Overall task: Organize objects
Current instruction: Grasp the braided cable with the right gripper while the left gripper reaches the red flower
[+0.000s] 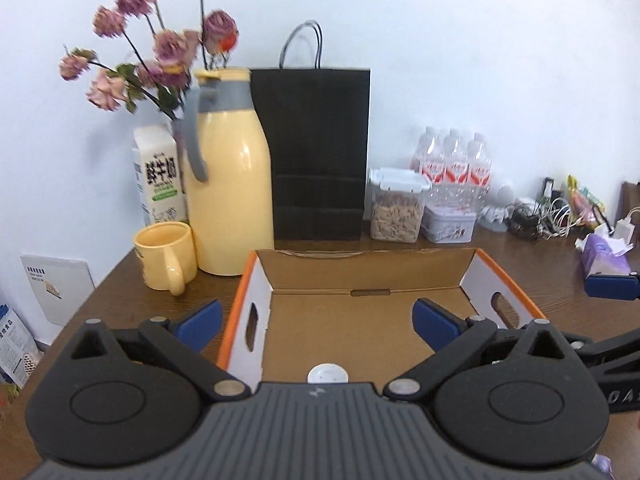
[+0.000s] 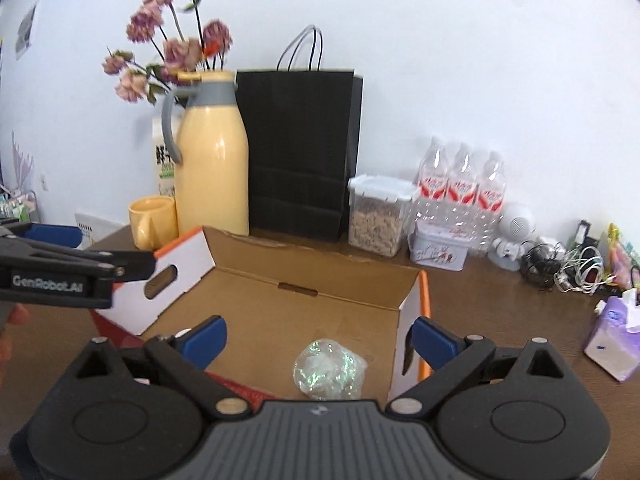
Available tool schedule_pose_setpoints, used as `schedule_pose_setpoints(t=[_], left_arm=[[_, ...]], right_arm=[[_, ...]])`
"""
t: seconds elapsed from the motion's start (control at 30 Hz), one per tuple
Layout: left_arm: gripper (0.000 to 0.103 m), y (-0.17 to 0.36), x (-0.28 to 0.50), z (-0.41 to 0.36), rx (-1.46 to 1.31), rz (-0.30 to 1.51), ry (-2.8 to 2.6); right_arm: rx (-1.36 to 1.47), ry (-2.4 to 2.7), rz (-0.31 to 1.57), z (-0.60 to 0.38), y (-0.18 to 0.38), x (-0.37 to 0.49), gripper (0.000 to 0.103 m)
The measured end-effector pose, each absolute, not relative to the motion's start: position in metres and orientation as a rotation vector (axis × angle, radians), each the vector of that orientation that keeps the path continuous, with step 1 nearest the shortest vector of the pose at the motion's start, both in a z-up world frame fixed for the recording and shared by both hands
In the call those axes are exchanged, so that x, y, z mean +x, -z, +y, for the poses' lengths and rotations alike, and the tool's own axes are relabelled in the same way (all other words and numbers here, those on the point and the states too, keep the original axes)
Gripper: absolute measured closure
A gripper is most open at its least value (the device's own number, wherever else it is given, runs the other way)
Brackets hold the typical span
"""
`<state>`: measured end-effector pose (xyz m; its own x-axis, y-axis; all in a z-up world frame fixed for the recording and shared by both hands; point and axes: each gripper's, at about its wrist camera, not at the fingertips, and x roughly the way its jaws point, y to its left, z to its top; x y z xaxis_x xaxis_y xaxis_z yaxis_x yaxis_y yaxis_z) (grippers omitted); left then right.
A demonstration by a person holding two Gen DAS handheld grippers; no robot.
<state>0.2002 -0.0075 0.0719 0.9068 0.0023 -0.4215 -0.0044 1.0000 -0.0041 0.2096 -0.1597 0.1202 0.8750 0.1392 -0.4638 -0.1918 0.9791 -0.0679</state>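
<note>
A: Quick rundown, biggest first, all relative to the box?

B: Desk (image 1: 120, 280), brown wood, carries everything. Open cardboard box (image 2: 280, 304) sits mid-desk w/ orange-edged side flaps. Behind it, against the wall: black paper bag (image 1: 320, 152), yellow jug (image 1: 230, 184) to the bag's left, yellow mug (image 1: 164, 254) just beside the box's left flap. Behind-right of the box: clear food container (image 1: 396, 210), water bottles (image 1: 456, 164), small tin (image 1: 450, 226). Far right of the box: tissue pack (image 2: 616, 340).

A: Anything inside?

B: Yes, a shiny wrapped bundle (image 2: 330, 372) on the box floor, near the front. White round thing (image 1: 327, 374) at the left cam's bottom edge, can't tell if it's the same item.

A: Grippers?

B: Left gripper (image 1: 318, 320) and right gripper (image 2: 320, 336) both hang over the box, fingers spread wide, nothing between them.

A: Next move, imo?

B: Likely fetch another loose item. Clear the box flaps on the way out, pick sth small enough for the fingers, e.g. the tin, and approach it level so neighbours don't topple.
</note>
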Motion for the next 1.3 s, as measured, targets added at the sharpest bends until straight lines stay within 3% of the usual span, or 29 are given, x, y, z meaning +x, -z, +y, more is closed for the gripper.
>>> schedule_pose_setpoints(t=[0.33,0.9,1.3], left_arm=[[0.000,-0.063,0.119,0.014,0.005,0.399,-0.009],[0.000,0.010,0.024,0.052,-0.099,0.517,-0.075],[0.000,0.015,0.024,0.046,-0.080,0.543,-0.038]], right_arm=[[-0.100,-0.180,0.436,-0.177,-0.116,0.126,0.003],[-0.052,-0.186,0.558,-0.188,-0.042,0.019,0.003],[-0.157,-0.259,0.610,-0.146,-0.018,0.037,0.003]])
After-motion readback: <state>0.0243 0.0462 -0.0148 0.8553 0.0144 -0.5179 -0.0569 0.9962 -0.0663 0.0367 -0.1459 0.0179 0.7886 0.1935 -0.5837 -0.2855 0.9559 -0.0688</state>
